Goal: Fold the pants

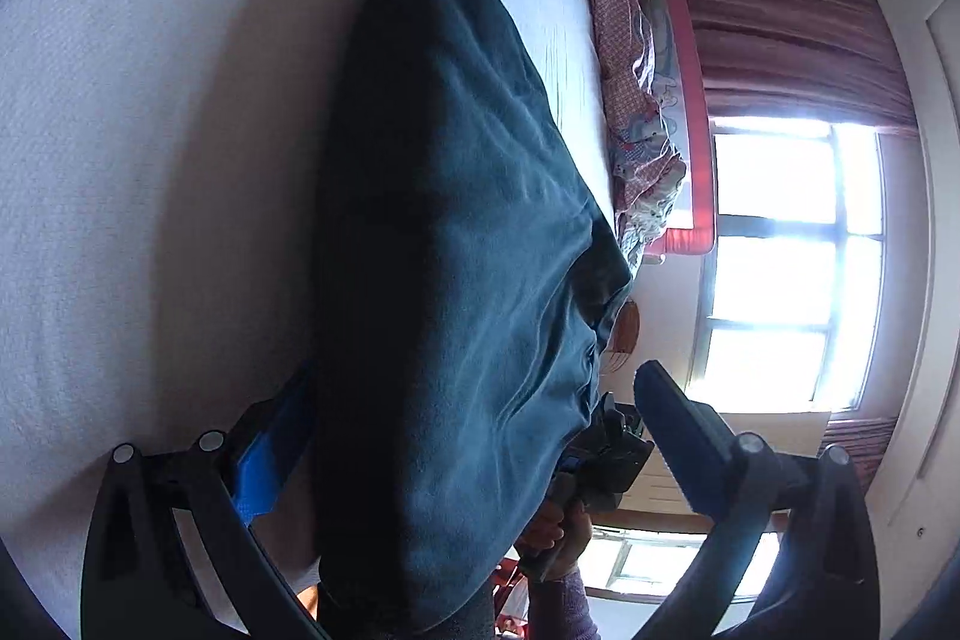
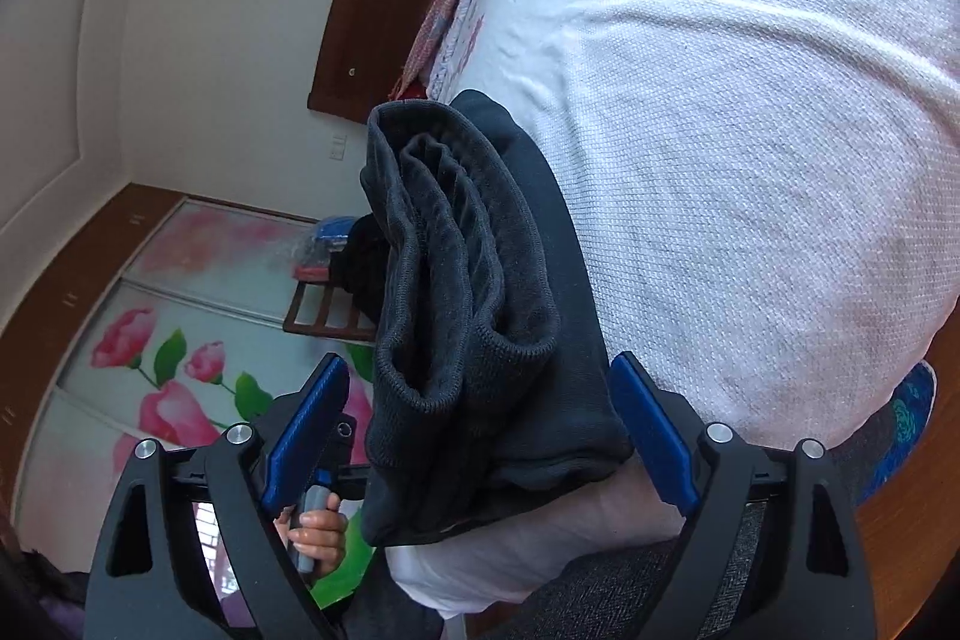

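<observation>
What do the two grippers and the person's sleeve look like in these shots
Both are black plastic frames with triangular cut-outs and round silver pivot bolts. The right gripper carries flat blue pads on its fingers; the left gripper has the same blue pads. The hand has a light purple knit sleeve. No cables show.

Both grippers, jaws spread.
Right gripper [image 2: 480,436] wide open; left gripper [image 1: 456,436] likewise, pads clear of cloth.
</observation>
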Demonstrator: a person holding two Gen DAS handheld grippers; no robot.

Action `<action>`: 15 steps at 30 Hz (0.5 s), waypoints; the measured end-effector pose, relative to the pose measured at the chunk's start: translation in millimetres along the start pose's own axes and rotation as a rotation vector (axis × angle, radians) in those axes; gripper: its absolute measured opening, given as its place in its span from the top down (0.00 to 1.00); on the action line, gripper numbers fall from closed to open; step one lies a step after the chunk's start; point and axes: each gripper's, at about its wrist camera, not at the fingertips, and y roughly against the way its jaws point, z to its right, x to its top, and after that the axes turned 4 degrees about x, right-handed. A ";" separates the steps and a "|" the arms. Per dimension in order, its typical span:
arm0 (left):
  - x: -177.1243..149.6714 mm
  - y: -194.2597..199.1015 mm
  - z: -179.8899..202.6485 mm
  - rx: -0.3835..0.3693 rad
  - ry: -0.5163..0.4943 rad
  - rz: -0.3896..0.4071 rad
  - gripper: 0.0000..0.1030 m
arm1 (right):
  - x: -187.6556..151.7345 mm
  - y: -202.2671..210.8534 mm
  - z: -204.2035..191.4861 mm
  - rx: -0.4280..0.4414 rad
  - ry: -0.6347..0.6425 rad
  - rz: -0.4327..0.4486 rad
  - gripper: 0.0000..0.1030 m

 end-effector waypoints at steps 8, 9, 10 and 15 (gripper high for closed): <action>5.3 0.4 -8.6 0.090 0.035 -0.056 0.66 | -3.4 2.2 -4.6 -0.071 -0.011 -0.025 0.54; 5.2 2.4 -13.0 0.059 0.048 -0.064 0.68 | -4.3 2.0 -7.3 -0.072 -0.004 -0.026 0.56; 4.7 4.5 -12.9 0.053 0.037 -0.065 0.70 | -5.4 1.0 -12.5 -0.076 0.000 -0.025 0.57; 5.8 15.6 5.3 -0.031 0.033 -0.038 0.73 | -2.4 0.9 -50.9 -0.068 0.020 -0.005 0.62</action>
